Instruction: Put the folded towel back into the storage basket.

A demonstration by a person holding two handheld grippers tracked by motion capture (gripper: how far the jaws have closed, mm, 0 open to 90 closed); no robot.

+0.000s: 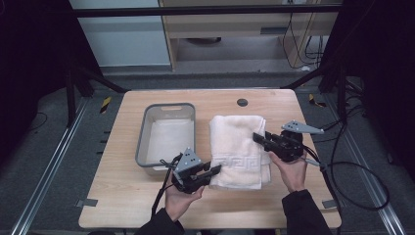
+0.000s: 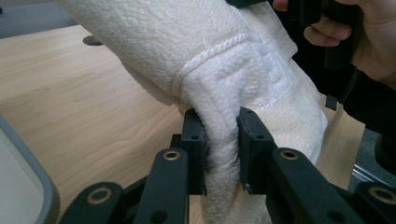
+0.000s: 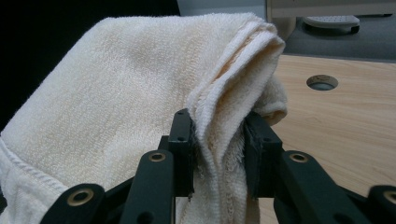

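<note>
Folded towel (image 1: 238,149) pinched between left hand-held gripper (image 1: 214,171) and right hand-held gripper (image 1: 258,138)

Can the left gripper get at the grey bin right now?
Probably not yet: the left gripper is shut on the folded towel, though the grey bin sits right beside it, with nothing between.

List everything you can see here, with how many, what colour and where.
towel: one, cream, folded, mid-table right of the bin, gripped at two edges.
bin: one, grey, left of the towel.
table: one, light wood, centre.
hole: one, dark, round, far edge of the table.
left gripper: one, black, shut on the towel's near left corner.
right gripper: one, black, shut on the towel's right edge.
hands: two, near edge.
</note>
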